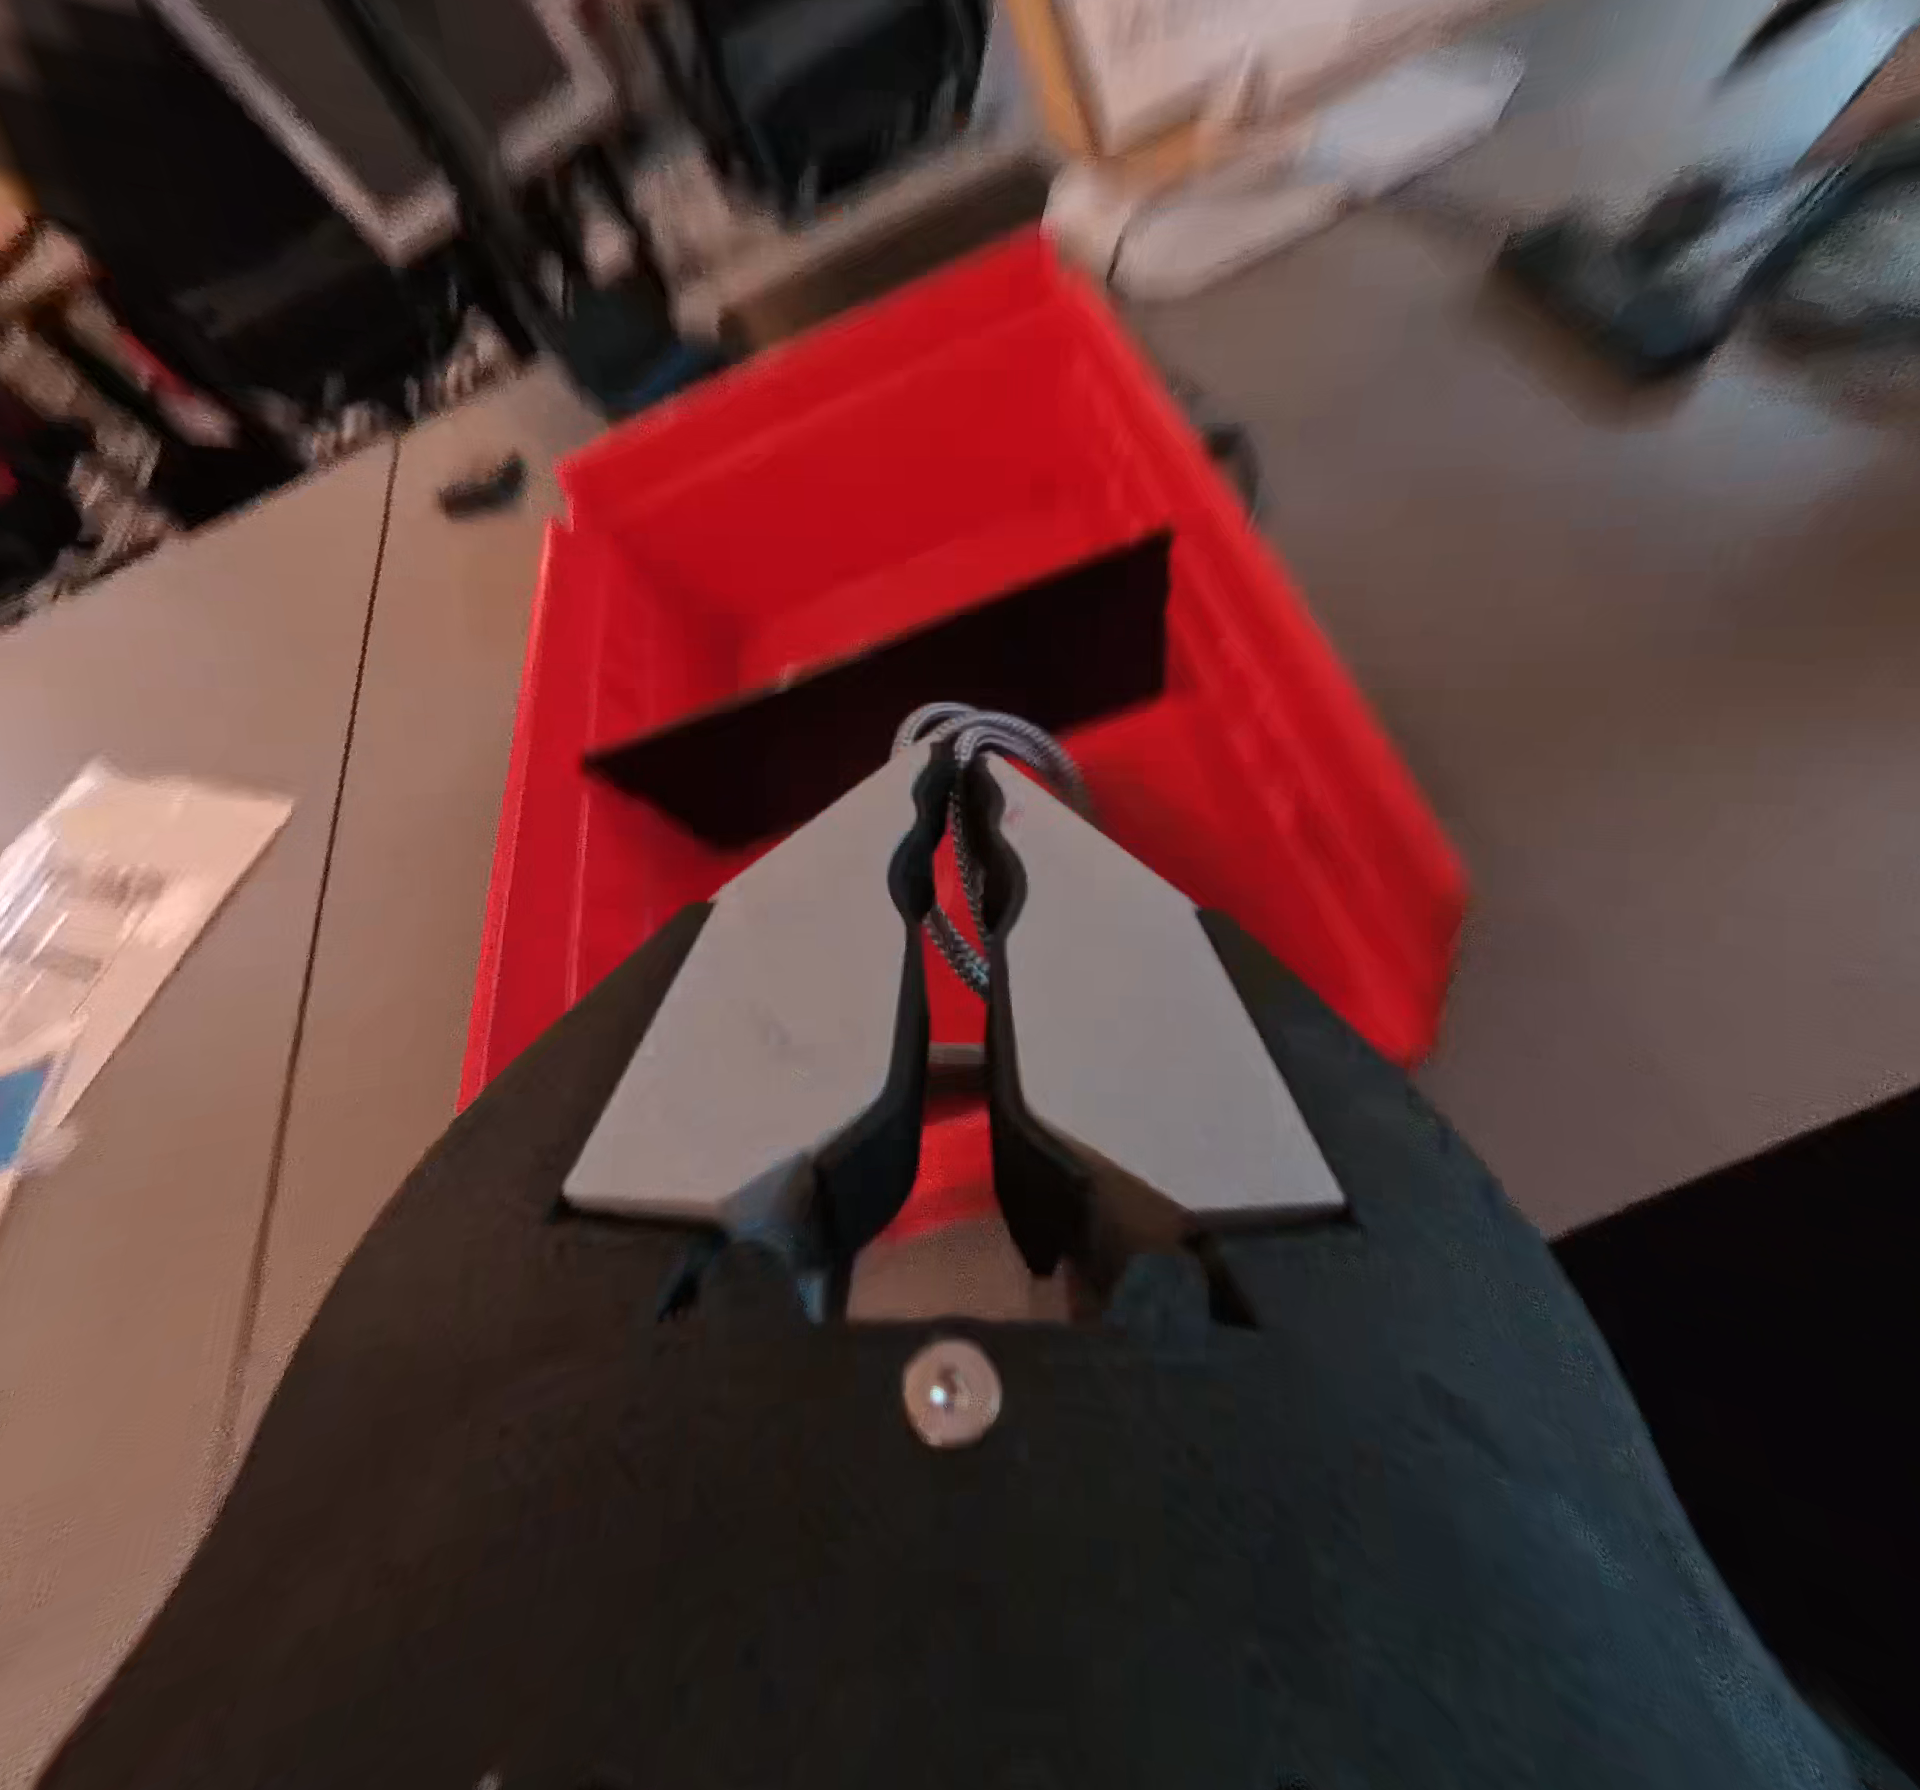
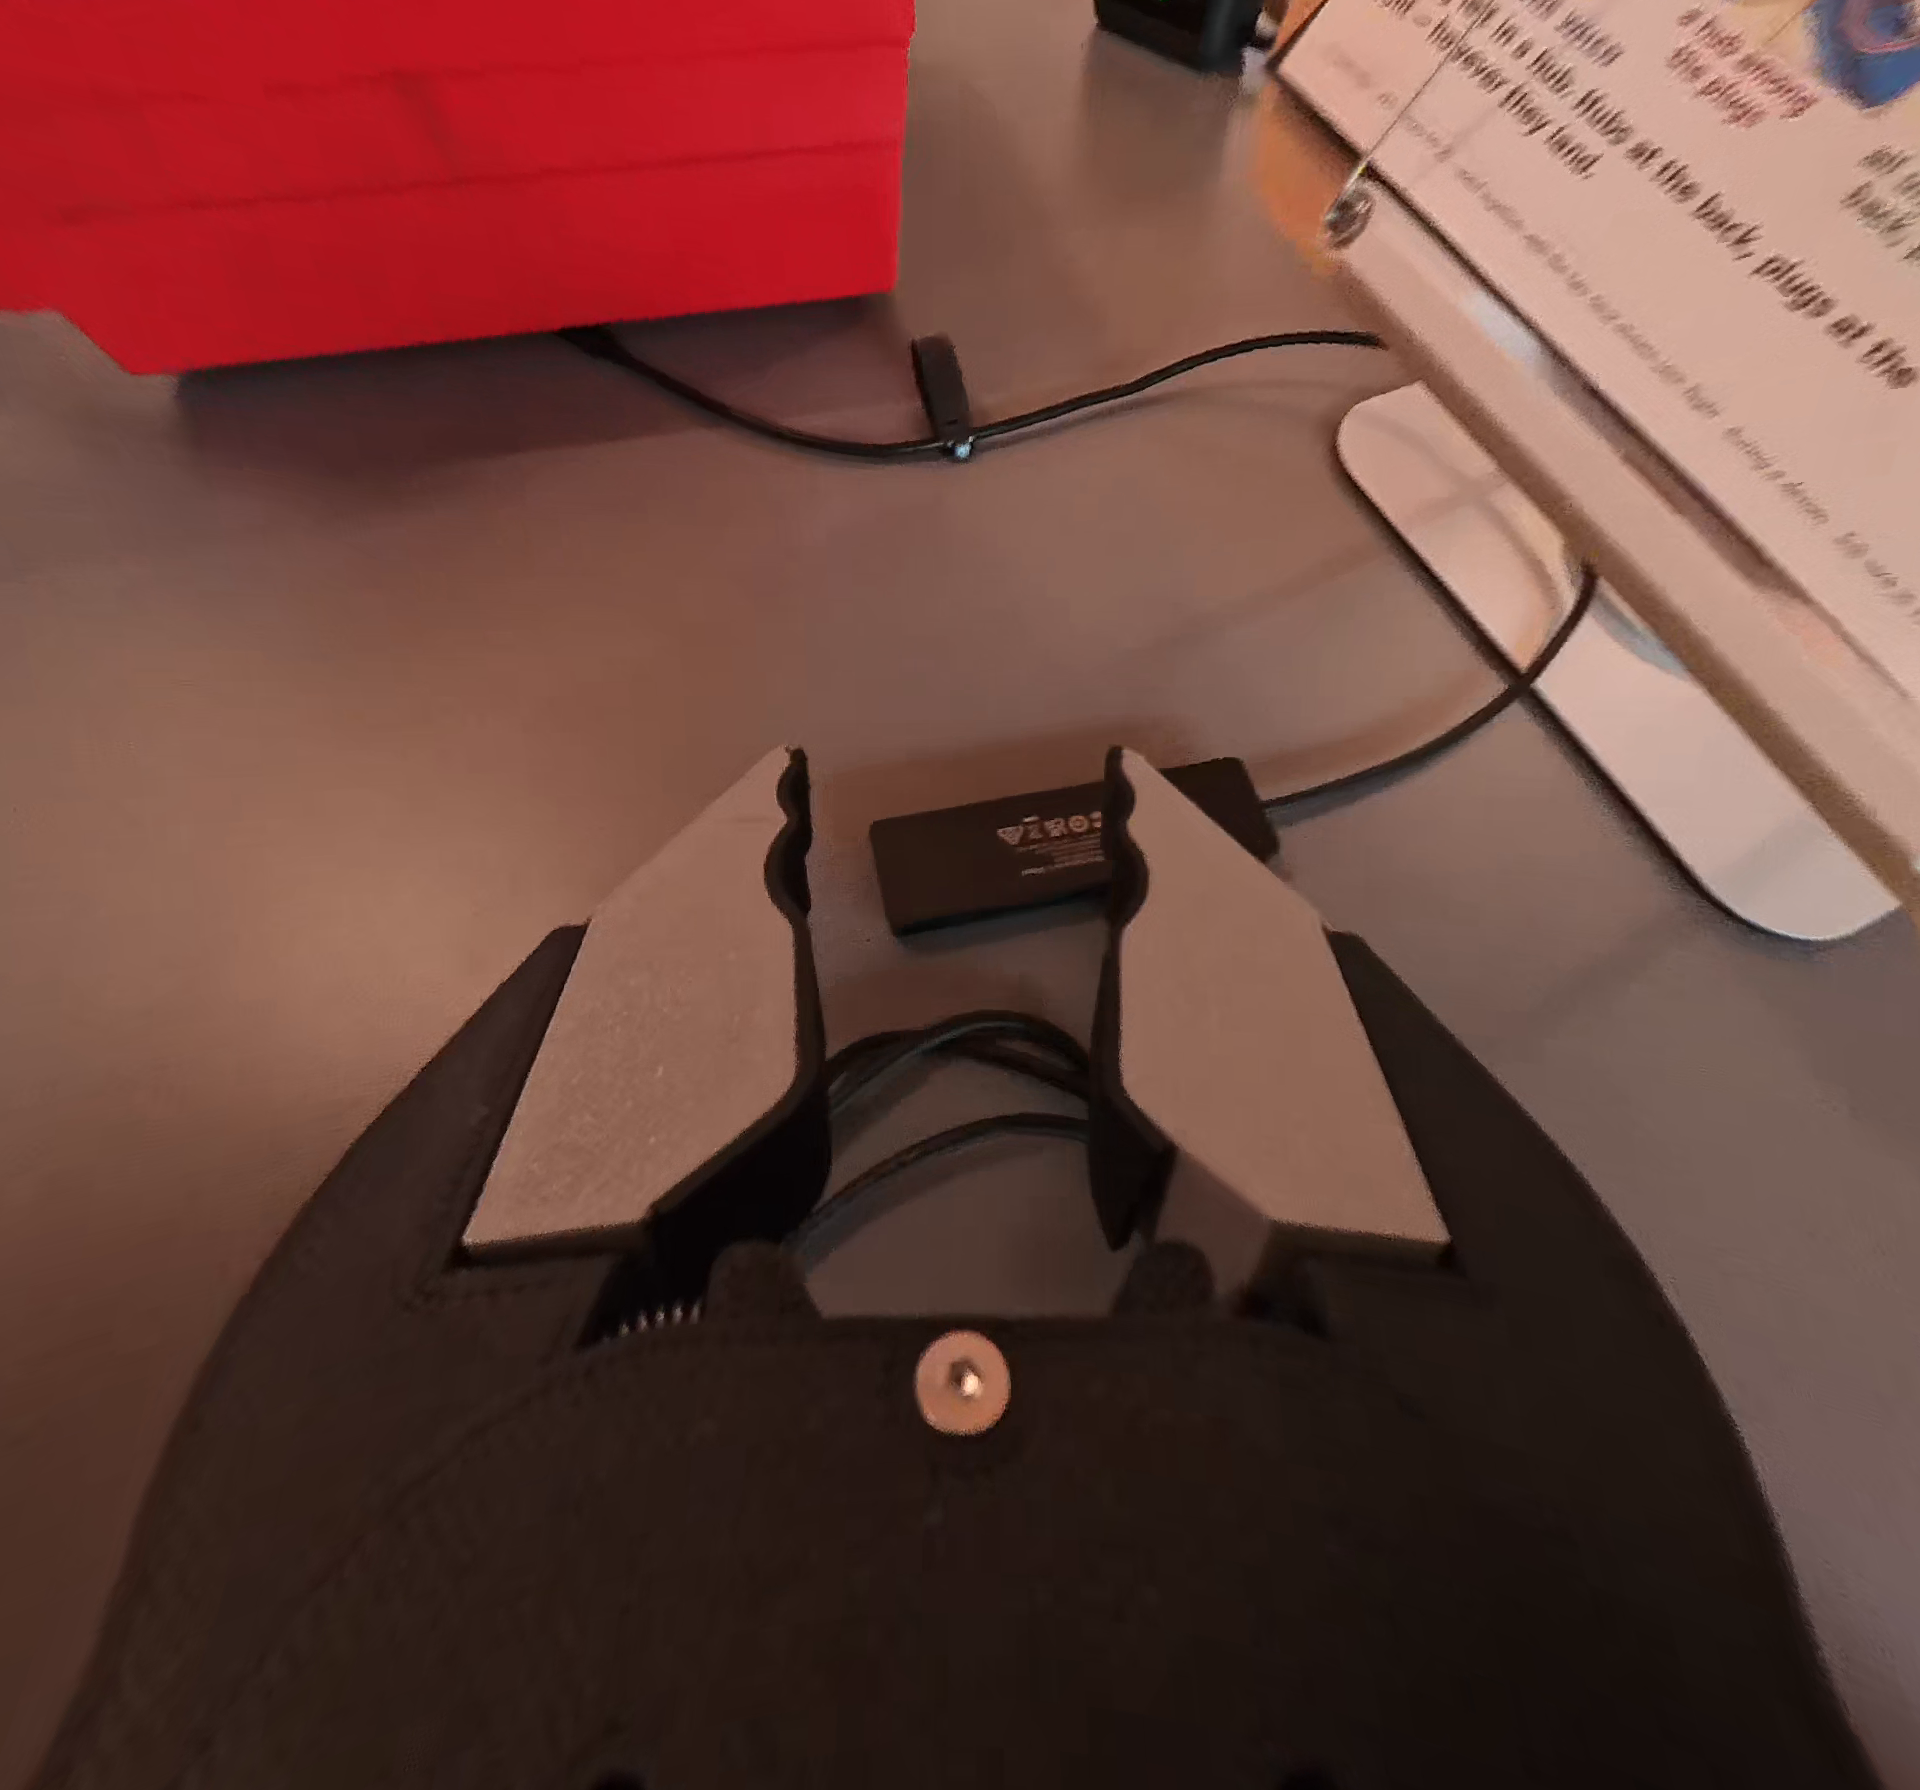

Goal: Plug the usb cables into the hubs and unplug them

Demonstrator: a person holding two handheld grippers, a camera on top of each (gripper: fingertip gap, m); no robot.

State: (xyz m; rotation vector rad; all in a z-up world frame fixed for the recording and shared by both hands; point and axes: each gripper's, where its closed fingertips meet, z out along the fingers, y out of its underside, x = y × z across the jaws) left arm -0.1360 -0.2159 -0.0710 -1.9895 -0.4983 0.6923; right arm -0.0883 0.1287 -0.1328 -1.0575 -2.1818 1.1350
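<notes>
Here, cable: a braided loop was pinched in the left gripper, jaws nearly closed, above the red bin.
Hub: laid flat on the table, framed by the right gripper, jaws wide.
Risk: the cable could be snagged on the divider.
Room: open table leftward; a stand crowded the right.

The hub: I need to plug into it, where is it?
In the right wrist view, the hub lies on the table just past the open right gripper.
</notes>
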